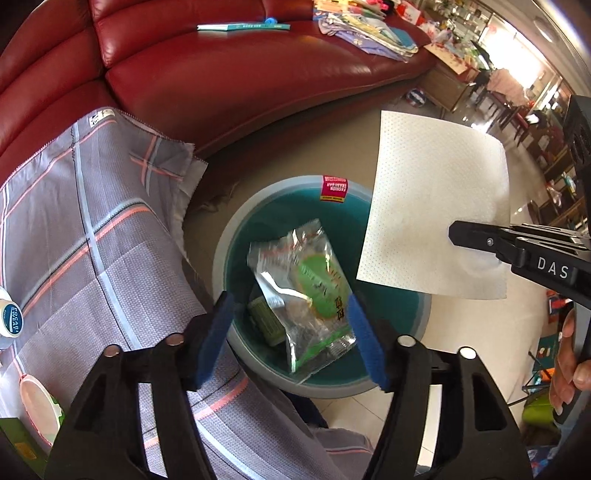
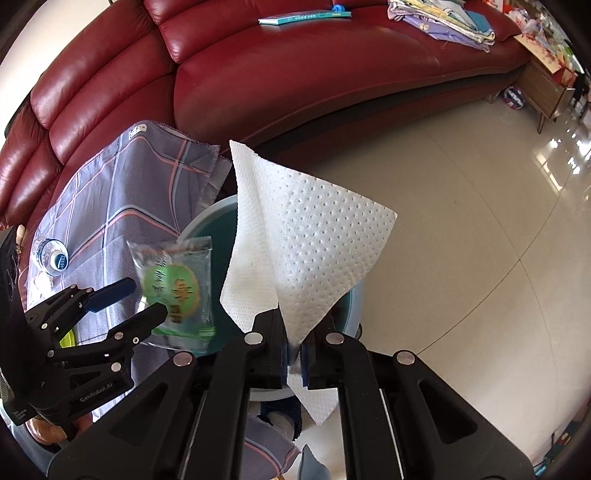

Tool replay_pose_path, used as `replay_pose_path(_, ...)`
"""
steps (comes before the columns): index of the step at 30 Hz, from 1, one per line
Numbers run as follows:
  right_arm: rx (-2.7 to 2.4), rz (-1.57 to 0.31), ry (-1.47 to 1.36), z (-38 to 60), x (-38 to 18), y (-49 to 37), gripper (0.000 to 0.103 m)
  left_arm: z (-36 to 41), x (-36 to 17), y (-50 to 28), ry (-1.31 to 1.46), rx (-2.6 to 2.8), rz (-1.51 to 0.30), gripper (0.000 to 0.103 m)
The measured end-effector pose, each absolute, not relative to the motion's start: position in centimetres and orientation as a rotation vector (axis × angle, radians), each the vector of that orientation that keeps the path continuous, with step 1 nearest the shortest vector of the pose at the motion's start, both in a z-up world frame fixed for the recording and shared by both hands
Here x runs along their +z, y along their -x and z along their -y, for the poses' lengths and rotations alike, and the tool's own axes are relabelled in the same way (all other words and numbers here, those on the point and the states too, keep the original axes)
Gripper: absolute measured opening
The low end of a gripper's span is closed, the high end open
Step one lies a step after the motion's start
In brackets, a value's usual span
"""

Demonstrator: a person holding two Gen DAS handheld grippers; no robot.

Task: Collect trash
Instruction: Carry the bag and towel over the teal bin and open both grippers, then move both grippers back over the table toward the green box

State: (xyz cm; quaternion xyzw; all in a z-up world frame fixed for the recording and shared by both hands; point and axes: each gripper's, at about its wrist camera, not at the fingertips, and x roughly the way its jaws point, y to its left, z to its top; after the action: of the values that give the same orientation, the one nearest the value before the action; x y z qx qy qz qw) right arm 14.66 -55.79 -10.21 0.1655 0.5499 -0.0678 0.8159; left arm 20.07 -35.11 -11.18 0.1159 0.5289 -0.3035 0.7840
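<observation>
A teal trash bin [image 1: 391, 376] with a grey rim stands on the floor beside the table; in the right wrist view only part of its rim [image 2: 207, 218] shows. A clear snack wrapper [image 1: 306, 291] with a green label is in the air over the bin mouth, blurred in the right wrist view [image 2: 177, 291]. My left gripper [image 1: 291, 332] is open around it, not gripping; it also shows in the right wrist view [image 2: 142, 299]. My right gripper [image 2: 293, 354] is shut on a white paper towel [image 2: 306, 243], held above the bin's right side [image 1: 436, 206]. A small green packet [image 1: 266, 321] lies in the bin.
A checked cloth [image 1: 92, 240] covers the table at left, with a water bottle [image 2: 51, 256], a bowl [image 1: 37, 410] and a green box [image 1: 18, 443]. A red leather sofa [image 1: 221, 81] curves behind, with a book [image 1: 243, 26] and folded clothes [image 1: 369, 33]. Tiled floor [image 2: 461, 240] lies to the right.
</observation>
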Motion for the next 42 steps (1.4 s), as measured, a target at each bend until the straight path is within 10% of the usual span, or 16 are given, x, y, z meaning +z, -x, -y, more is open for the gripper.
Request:
replay_pose_path(15,-0.144,-1.219,-0.346,55.5,-11.6,-15.6,0.011,33.8,-11.3,-20.3,-0.235,-0.623,-1.141,0.096)
replay_pose_path(19,-0.137,-1.201,-0.317,54.6,-11.1,-15.7,0.069,33.5,-11.4,-20.2,-0.232,-0.619,-1.146,0.097)
replay_pose_path(27,-0.157,-1.218,-0.29,53.2,-10.5,-16.0,0.089,32.0,-11.2,-20.0,-0.212,-0.62,-1.149,0.098)
replay_pose_path(42,-0.186,-1.216,-0.299,51.5,-9.1,-14.7,0.093,29.0,-9.6,-18.7,-0.182,-0.612,-1.128,0.098)
